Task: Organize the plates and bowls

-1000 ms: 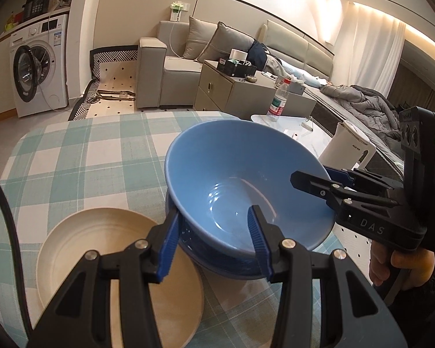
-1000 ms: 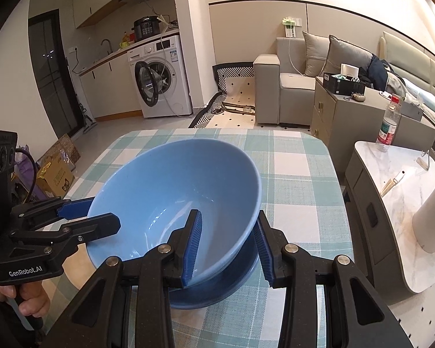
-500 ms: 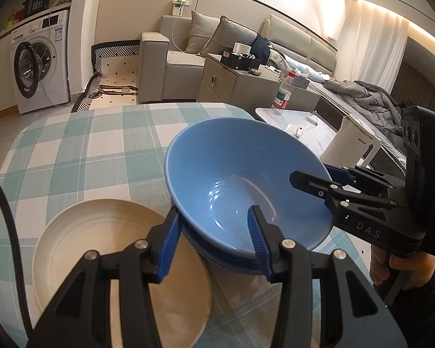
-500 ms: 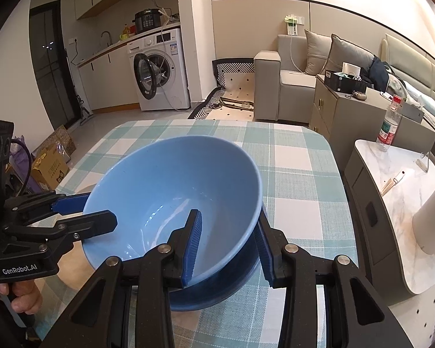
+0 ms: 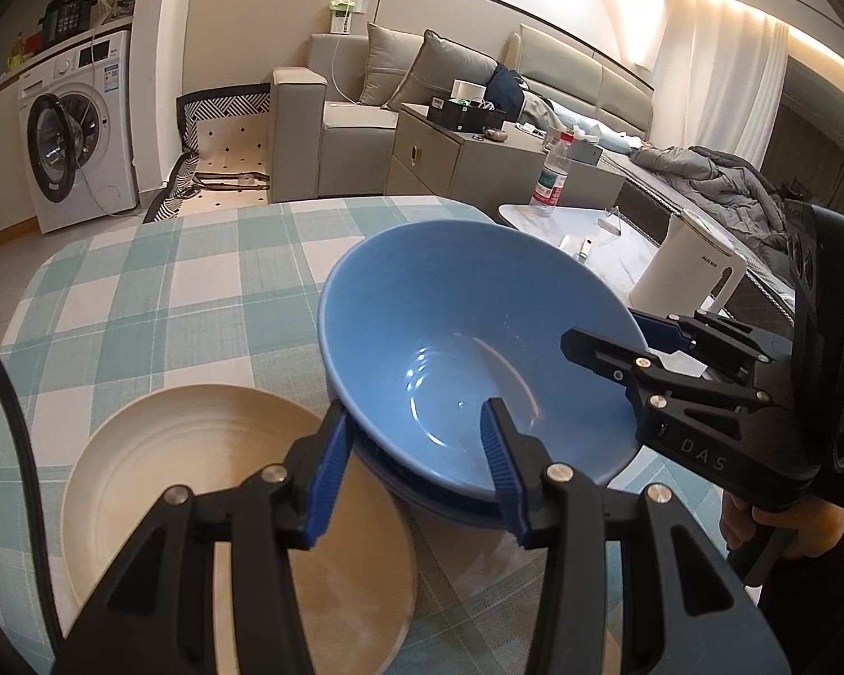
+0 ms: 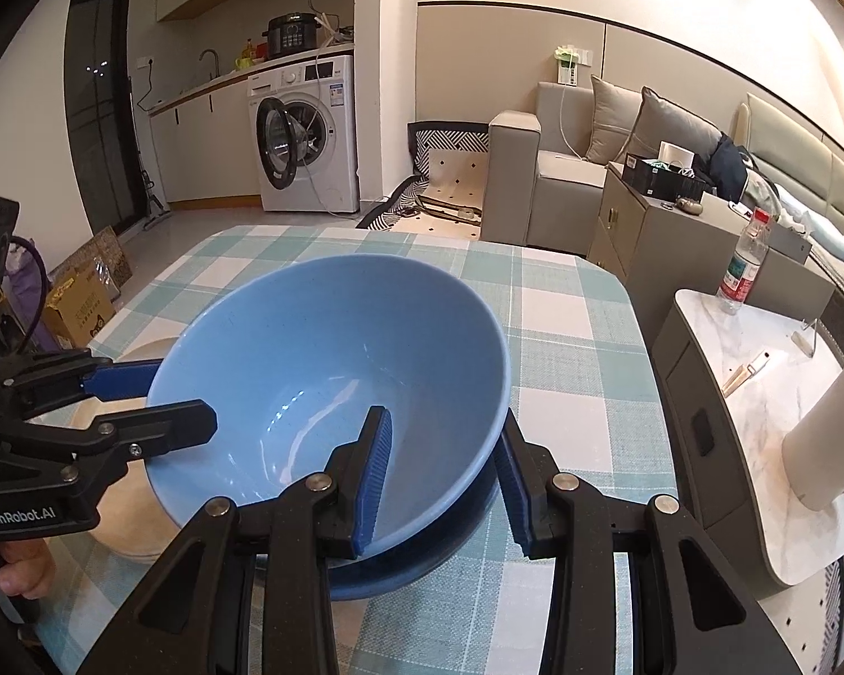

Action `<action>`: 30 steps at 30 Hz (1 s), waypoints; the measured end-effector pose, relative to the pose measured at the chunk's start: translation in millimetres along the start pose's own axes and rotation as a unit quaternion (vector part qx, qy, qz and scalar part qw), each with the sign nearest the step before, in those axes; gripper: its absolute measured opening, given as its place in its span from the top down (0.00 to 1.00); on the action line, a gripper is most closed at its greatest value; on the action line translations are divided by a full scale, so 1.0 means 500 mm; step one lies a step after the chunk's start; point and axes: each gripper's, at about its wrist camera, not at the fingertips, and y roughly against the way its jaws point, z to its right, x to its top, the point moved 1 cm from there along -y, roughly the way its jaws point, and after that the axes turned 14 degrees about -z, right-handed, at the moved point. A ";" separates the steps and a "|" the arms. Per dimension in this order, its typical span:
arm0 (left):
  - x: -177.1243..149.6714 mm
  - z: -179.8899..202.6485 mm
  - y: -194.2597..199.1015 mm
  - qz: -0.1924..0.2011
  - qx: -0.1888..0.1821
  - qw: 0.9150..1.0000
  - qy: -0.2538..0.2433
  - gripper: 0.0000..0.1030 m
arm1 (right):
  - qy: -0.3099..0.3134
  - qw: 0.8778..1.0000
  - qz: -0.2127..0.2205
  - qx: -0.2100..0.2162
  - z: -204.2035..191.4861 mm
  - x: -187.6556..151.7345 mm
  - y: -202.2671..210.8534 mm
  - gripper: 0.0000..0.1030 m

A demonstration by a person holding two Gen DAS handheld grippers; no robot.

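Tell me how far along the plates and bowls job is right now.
Nearly stacked: the blue bowl is gripped on opposite rims by the left gripper and right gripper, sitting tilted in a second blue bowl beneath it. Left: seat it level, release, then deal with the beige plate alongside.

An open-plan home, shown by a grey sofa (image 5: 354, 112) with cushions (image 5: 439, 76), a front-loading washing machine (image 6: 306, 135) under a kitchen counter with a sink tap (image 6: 208, 59), and a dining table (image 5: 157, 292) with checked cloth.
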 end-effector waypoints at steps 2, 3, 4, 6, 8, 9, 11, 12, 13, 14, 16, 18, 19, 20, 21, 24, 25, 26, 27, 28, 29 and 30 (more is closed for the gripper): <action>-0.001 0.002 -0.003 0.000 0.004 1.000 -0.003 0.56 | 0.003 1.000 -0.001 -0.006 -0.002 -0.005 -0.005 0.63; -0.001 0.003 -0.004 0.000 0.006 1.000 -0.004 0.56 | 0.005 1.000 -0.001 -0.009 -0.004 -0.007 -0.007 0.63; -0.002 0.003 -0.006 0.000 0.009 1.000 -0.006 0.56 | 0.008 1.000 -0.001 -0.012 -0.005 -0.009 -0.010 0.63; -0.004 0.007 -0.009 0.002 0.016 1.000 -0.011 0.56 | 0.009 1.000 0.001 -0.015 -0.004 -0.012 -0.013 0.63; -0.006 0.011 -0.010 0.004 0.023 1.000 -0.016 0.56 | 0.009 1.000 0.002 -0.015 -0.004 -0.014 -0.014 0.63; -0.007 0.012 -0.011 0.005 0.026 0.999 -0.018 0.56 | 0.009 1.000 0.003 -0.015 -0.004 -0.014 -0.015 0.63; -0.008 0.014 -0.011 0.007 0.029 0.999 -0.020 0.56 | 0.010 1.000 0.006 -0.016 -0.005 -0.016 -0.014 0.63; -0.009 0.014 -0.011 0.007 0.030 0.999 -0.021 0.56 | 0.011 1.000 0.008 -0.017 -0.005 -0.018 -0.015 0.63; -0.009 0.014 -0.011 0.008 0.031 0.999 -0.021 0.56 | 0.011 1.000 0.009 -0.019 -0.006 -0.019 -0.015 0.63; -0.009 0.014 -0.011 0.008 0.032 0.999 -0.022 0.56 | 0.013 1.000 0.011 -0.021 -0.007 -0.020 -0.016 0.63; -0.009 0.015 -0.013 0.008 0.036 0.999 -0.024 0.56 | 0.014 1.000 0.013 -0.023 -0.009 -0.023 -0.015 0.63; -0.010 0.015 -0.014 0.010 0.040 0.999 -0.026 0.56 | 0.015 0.999 0.015 -0.024 -0.013 -0.026 -0.015 0.63; -0.009 0.016 -0.014 0.010 0.041 0.999 -0.027 0.56 | 0.016 0.999 0.015 -0.024 -0.014 -0.026 -0.015 0.62; -0.009 0.016 -0.015 0.010 0.043 0.999 -0.027 0.56 | 0.016 0.999 0.015 -0.024 -0.014 -0.026 -0.015 0.61; -0.009 0.016 -0.015 0.010 0.043 0.999 -0.027 0.56 | 0.018 0.999 0.015 -0.024 -0.015 -0.026 -0.015 0.60; -0.010 0.018 -0.014 0.010 0.043 0.999 -0.027 0.55 | 0.021 0.999 0.015 -0.023 -0.017 -0.025 -0.015 0.57; -0.010 0.018 -0.014 0.010 0.044 0.999 -0.028 0.55 | 0.021 0.999 0.015 -0.022 -0.018 -0.025 -0.015 0.56; -0.010 0.019 -0.014 0.010 0.044 0.999 -0.028 0.54 | 0.020 0.999 0.015 -0.019 -0.019 -0.025 -0.015 0.55; -0.010 0.018 -0.015 0.009 0.045 0.999 -0.029 0.54 | 0.019 1.000 0.015 -0.016 -0.017 -0.026 -0.015 0.53; -0.010 0.017 -0.016 0.008 0.045 0.999 -0.028 0.52 | 0.017 1.000 0.015 -0.013 -0.016 -0.025 -0.015 0.52; -0.010 0.016 -0.018 0.008 0.046 0.999 -0.028 0.51 | 0.016 1.000 0.015 -0.010 -0.016 -0.025 -0.015 0.51; -0.010 0.013 -0.021 0.004 0.046 0.999 -0.025 0.51 | 0.016 1.000 0.015 -0.010 -0.015 -0.024 -0.015 0.51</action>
